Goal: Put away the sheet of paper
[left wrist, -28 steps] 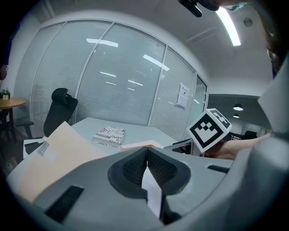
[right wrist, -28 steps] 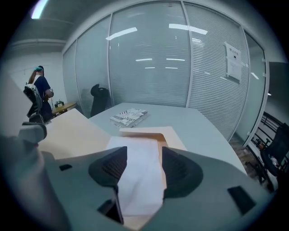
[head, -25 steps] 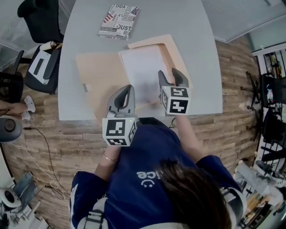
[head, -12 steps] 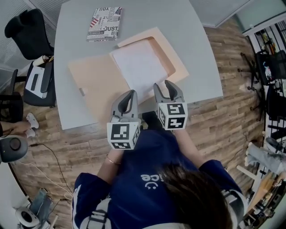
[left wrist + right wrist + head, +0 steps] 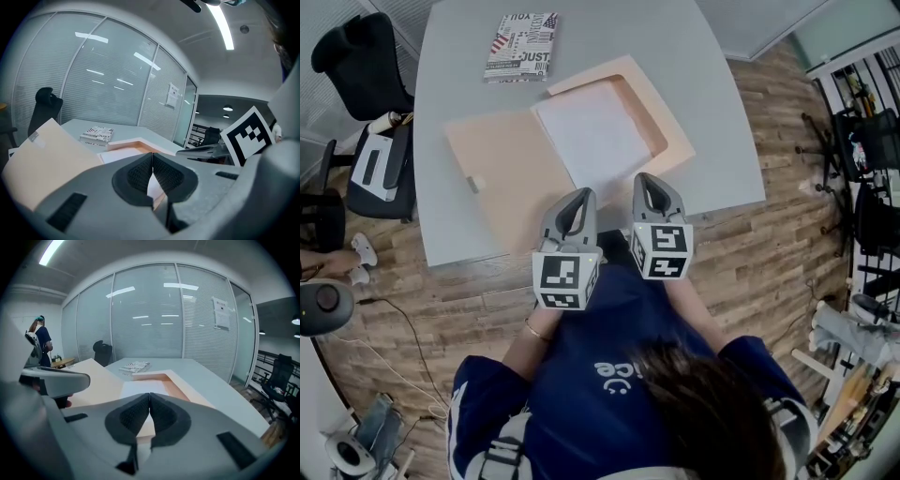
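An open peach folder (image 5: 502,178) lies flat on the grey table (image 5: 712,112), and the white sheet of paper (image 5: 595,136) rests on its right half. My left gripper (image 5: 578,198) hovers over the folder's near edge, shut with nothing between its pads. Just to its right, my right gripper (image 5: 649,181) is also shut and empty, at the sheet's near corner. In the left gripper view the closed left gripper (image 5: 151,160) points over the raised folder flap (image 5: 47,159). In the right gripper view the closed right gripper (image 5: 150,401) faces the sheet (image 5: 140,389).
A printed book (image 5: 522,45) lies at the table's far side, beyond the folder. A black office chair (image 5: 352,56) and a second seat with a bag (image 5: 380,150) stand left of the table. A person (image 5: 40,341) stands far off in the right gripper view.
The right gripper's jaws, open before, have come together empty. Both grippers have drawn back a little toward the table's near edge.
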`<action>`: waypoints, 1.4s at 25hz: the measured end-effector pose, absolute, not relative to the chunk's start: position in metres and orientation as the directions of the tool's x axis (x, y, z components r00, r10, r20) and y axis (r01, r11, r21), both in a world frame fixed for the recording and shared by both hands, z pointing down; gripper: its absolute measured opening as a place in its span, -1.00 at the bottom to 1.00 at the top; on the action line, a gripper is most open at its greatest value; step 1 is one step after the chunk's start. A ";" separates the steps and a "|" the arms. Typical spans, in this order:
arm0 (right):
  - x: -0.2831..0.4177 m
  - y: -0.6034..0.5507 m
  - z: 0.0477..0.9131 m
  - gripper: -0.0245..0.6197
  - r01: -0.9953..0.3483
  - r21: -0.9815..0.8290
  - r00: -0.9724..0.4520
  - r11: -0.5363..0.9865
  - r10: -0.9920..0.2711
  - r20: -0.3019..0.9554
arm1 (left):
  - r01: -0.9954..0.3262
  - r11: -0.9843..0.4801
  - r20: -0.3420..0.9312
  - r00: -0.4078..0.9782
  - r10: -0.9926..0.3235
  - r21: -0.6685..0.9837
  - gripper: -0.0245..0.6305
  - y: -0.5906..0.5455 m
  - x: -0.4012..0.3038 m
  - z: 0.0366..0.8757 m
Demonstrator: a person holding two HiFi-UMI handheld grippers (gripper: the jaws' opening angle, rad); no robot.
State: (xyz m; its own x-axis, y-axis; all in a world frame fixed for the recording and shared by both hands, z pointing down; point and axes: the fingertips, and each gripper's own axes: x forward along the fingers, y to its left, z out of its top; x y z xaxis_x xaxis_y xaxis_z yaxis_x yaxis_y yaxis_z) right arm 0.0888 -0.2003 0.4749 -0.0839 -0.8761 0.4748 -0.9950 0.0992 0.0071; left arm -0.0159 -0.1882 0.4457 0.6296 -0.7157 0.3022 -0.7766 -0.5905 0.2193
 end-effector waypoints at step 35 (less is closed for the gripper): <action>0.076 -0.202 0.471 -0.90 -0.968 -0.028 -0.237 0.250 -0.866 0.441 | -0.800 -0.556 0.324 0.600 -0.731 0.226 -0.91 -0.196 -0.014 0.459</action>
